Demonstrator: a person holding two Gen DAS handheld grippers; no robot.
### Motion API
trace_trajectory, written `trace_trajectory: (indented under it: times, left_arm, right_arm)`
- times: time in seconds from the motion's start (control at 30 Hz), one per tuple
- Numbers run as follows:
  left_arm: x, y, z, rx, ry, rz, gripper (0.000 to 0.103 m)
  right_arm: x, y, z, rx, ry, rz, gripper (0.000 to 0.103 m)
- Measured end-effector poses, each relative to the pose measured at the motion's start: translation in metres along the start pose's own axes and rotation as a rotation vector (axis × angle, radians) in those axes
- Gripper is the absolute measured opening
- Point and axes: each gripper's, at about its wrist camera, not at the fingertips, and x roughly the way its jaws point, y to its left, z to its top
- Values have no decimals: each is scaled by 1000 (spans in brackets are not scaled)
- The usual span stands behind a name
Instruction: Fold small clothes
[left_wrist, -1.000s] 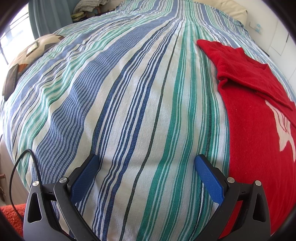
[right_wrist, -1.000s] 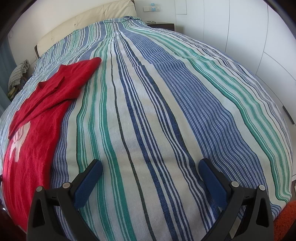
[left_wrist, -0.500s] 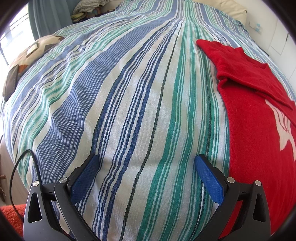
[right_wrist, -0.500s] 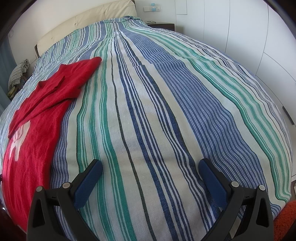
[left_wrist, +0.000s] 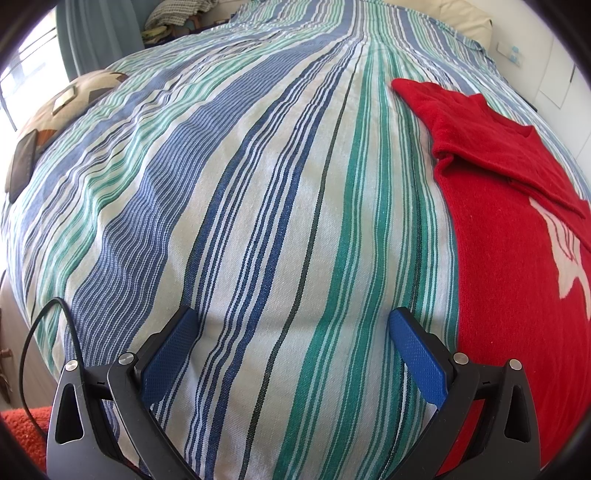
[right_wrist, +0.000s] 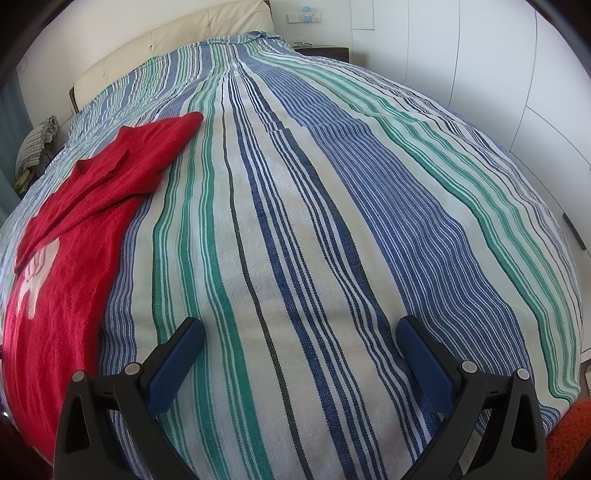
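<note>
Left gripper (left_wrist: 291, 323), black frame with blue textured pads, is spread wide with nothing between its pads, hovering over the near edge of the striped bedspread (left_wrist: 258, 184) (blue, green and white woven cotton). Left pad (left_wrist: 168, 356) and right pad (left_wrist: 417, 360) both sit over bare stripes. Red knit sweater with a white motif (left_wrist: 509, 266) lies flat on the bedspread, to the right of this gripper; its near left edge runs just beside the right pad, not touching as far as I can tell. One sleeve is folded across the upper body of the sweater, the top corner pointing toward the headboard. Thin black cable (left_wrist: 40, 332) loops off the left side of the gripper. Right gripper (right_wrist: 301, 328), same build, also fully spread and holding nothing, over bare bedspread (right_wrist: 332, 221). From its view the red sweater (right_wrist: 66, 288) is to the left, apart from the left pad (right_wrist: 175, 363) with a band of striped fabric between; the right pad (right_wrist: 424, 363) is well away from it. So the sweater lies between the two grippers, neither in contact. Further out: cream padded headboard (right_wrist: 177, 48) at the far end of the bed, white wardrobe panels (right_wrist: 480, 74) to the right, patterned cushion (left_wrist: 62, 107) at the far left edge, orange shaggy rug (right_wrist: 576, 439) by the bed corner.
</note>
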Motion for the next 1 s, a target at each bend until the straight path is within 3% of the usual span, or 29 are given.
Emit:
trace_trajectory:
  times: [0.07, 0.13, 0.23, 0.37, 0.43, 0.5, 0.57, 0.6, 0.63, 0.67, 0.7, 0.73, 0.87, 1.0]
  left_arm:
    - [-7, 5, 3, 1, 50, -22, 101]
    - [-30, 13, 2, -9, 79, -101, 100]
    - [-72, 15, -17, 43, 83, -248, 100]
    - [-83, -14, -57, 134, 197, -364, 92]
    - [-77, -29, -72, 151, 262, -396, 78]
    - [-70, -41, -83, 162, 311, -394, 77]
    - [-64, -48, -89, 179, 344, -377, 67]
    - [-63, -52, -93, 188, 357, -376, 54]
    - [-60, -54, -94, 196, 367, -374, 35]
    - [-59, -54, -94, 200, 373, -367, 23]
    - [-58, -52, -94, 196, 378, -366, 5]
    - [-60, -48, -93, 177, 378, -378, 4]
    - [-81, -24, -85, 104, 323, -409, 2]
    - [-114, -5, -68, -6, 249, -521, 2]
  right_arm:
    - [-4, 0, 5, -7, 20, 10, 102]
    - [-21, -6, 12, 38, 49, 78, 101]
    - [-61, -11, 13, 113, 74, 309, 101]
    - [-84, 17, -15, 14, 269, 566, 98]
    - [-82, 34, -36, -50, 357, 618, 92]
    - [-73, 42, -51, -72, 416, 635, 89]
    - [-59, 43, -61, -40, 458, 610, 87]
    - [-52, 43, -64, -14, 475, 614, 84]
    - [-44, 43, -68, 11, 495, 639, 76]
    - [-36, 44, -71, 29, 520, 668, 55]
    - [-30, 46, -73, 35, 545, 683, 36]
    - [-30, 46, -73, 29, 542, 664, 6]
    - [-55, 38, -59, 12, 444, 684, 7]
    - [-83, 25, -40, 54, 336, 720, 7]
